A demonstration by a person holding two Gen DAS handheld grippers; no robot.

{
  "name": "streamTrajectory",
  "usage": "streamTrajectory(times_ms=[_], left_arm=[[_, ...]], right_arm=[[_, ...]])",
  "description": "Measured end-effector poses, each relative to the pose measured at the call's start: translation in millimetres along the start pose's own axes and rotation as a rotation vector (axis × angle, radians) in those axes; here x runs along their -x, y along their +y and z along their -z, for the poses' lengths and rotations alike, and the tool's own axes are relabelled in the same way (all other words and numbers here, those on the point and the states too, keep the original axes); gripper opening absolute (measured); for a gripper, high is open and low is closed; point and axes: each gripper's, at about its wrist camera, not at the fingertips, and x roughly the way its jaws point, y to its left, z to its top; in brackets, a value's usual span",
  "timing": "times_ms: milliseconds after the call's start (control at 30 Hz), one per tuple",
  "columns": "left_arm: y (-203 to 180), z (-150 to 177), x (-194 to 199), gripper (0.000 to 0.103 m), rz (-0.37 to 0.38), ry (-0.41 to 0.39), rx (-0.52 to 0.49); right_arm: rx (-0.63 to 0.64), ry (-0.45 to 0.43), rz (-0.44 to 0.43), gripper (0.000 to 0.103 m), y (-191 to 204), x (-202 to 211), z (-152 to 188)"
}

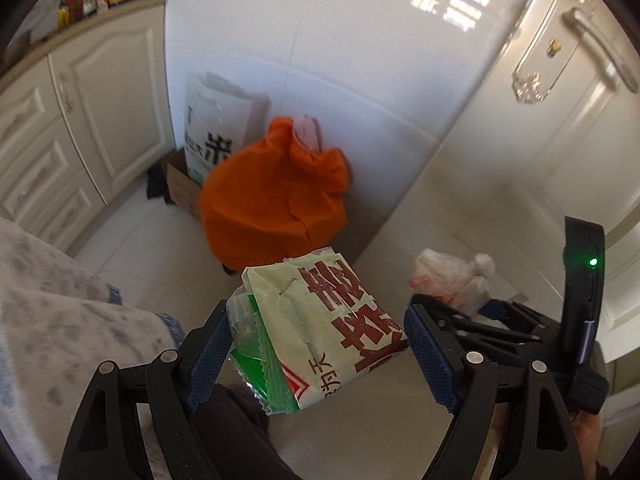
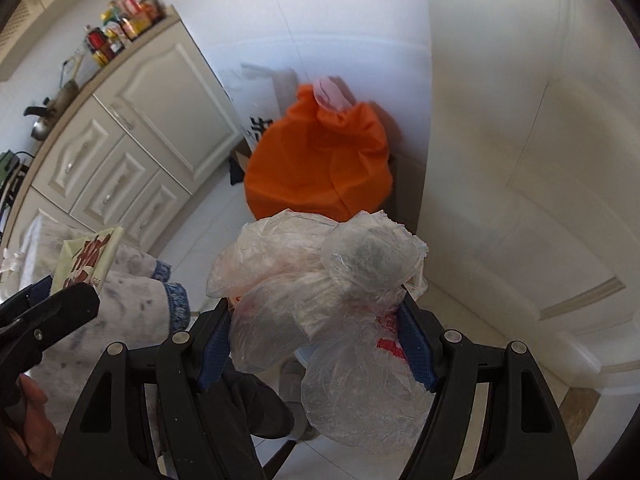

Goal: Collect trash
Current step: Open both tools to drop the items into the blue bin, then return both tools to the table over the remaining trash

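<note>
My left gripper (image 1: 320, 350) is shut on a pale green paper packet (image 1: 332, 320) with big red characters and a green plastic wrapper tucked in it, held above the floor. My right gripper (image 2: 320, 344) is shut on a bundle of clear crumpled plastic bags (image 2: 320, 276) with red print. An orange-bagged trash bin (image 1: 272, 196) stands on the floor ahead against the wall; it also shows in the right wrist view (image 2: 320, 164). The right gripper and its bags (image 1: 456, 280) show at the right of the left wrist view; the packet (image 2: 88, 260) shows at the left of the right wrist view.
Cream cabinets (image 1: 80, 120) line the left, with bottles (image 2: 120, 28) on the counter. A white paper bag (image 1: 216, 128) and a cardboard box (image 1: 180, 188) sit behind the bin. A cream door (image 1: 560, 140) stands at right. A person's sleeve (image 1: 60, 320) is at lower left.
</note>
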Motion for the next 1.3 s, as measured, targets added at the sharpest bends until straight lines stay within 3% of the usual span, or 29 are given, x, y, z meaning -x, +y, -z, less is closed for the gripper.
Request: streamTrajectory(times_ms=[133, 267, 367, 500, 633, 1000, 1167, 1300], left_arm=[[7.7, -26.8, -45.8, 0.083, 0.014, 0.086, 0.018], [16.1, -40.8, -81.4, 0.085, -0.008, 0.16, 0.022], [13.9, -49.3, -86.1, 0.092, -0.026, 0.142, 0.011], [14.4, -51.5, -74.1, 0.094, -0.071, 0.09, -0.006], [11.5, -50.6, -51.5, 0.101, -0.109, 0.027, -0.028], [18.0, -32.6, 40.9, 0.102, -0.171, -0.16, 0.006], [35.9, 14.7, 122.7, 0.102, -0.194, -0.262, 0.027], [51.2, 51.8, 169.6, 0.102, -0.255, -0.342, 0.046]], right_arm=[[-0.023, 0.043, 0.001, 0.077, -9.0, -32.3, 4.8], [-0.052, 0.083, 0.007, 0.091, -16.5, -60.4, 5.1], [-0.077, 0.096, 0.02, 0.1, -22.5, -64.7, 8.9], [-0.088, 0.097, 0.033, 0.103, -23.8, -58.4, 12.0], [-0.083, 0.085, 0.032, 0.103, -16.8, -47.2, 12.0], [-0.011, -0.032, -0.017, 0.103, 37.4, 19.4, 0.4], [0.047, -0.096, -0.047, 0.103, 75.4, 55.6, -1.9], [0.123, -0.157, -0.095, 0.103, 117.4, 86.8, -0.3]])
